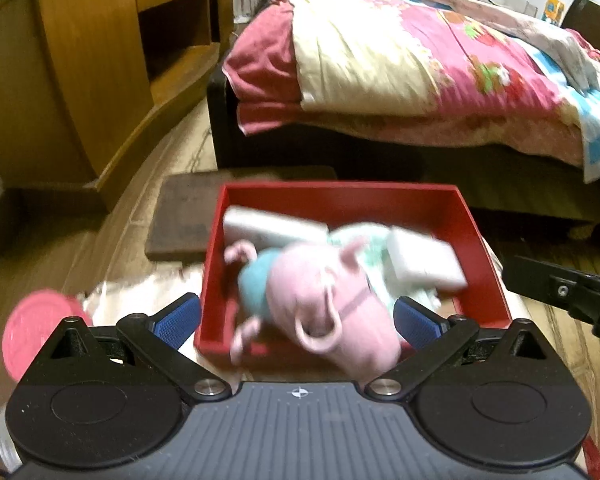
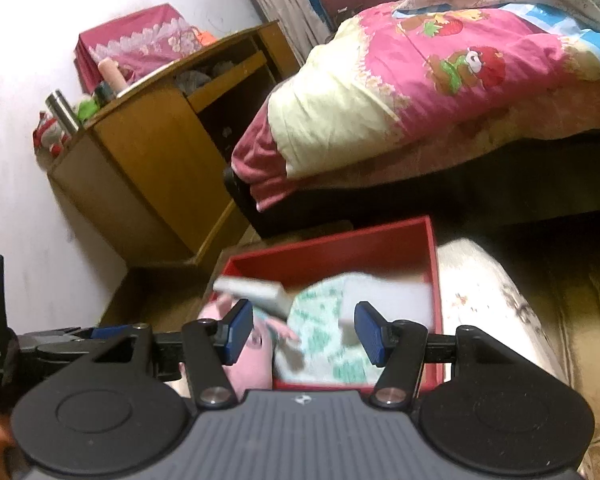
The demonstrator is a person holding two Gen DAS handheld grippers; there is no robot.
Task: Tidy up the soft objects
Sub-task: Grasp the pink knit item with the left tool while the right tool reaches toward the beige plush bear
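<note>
Your left gripper (image 1: 296, 320) has its fingers spread wide with the pink plush pig (image 1: 320, 300) lying loose between them in the red box (image 1: 340, 196), and your right gripper (image 2: 302, 334) holds its fingers apart, empty, above the same box.

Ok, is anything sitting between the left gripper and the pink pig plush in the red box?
Nothing visible. The left gripper has its jaws open on either side of the pink pig plush, which lies on top of the red box, above the white blocks and the green-patterned cloth. The view is blurred, so contact is unclear.
</note>
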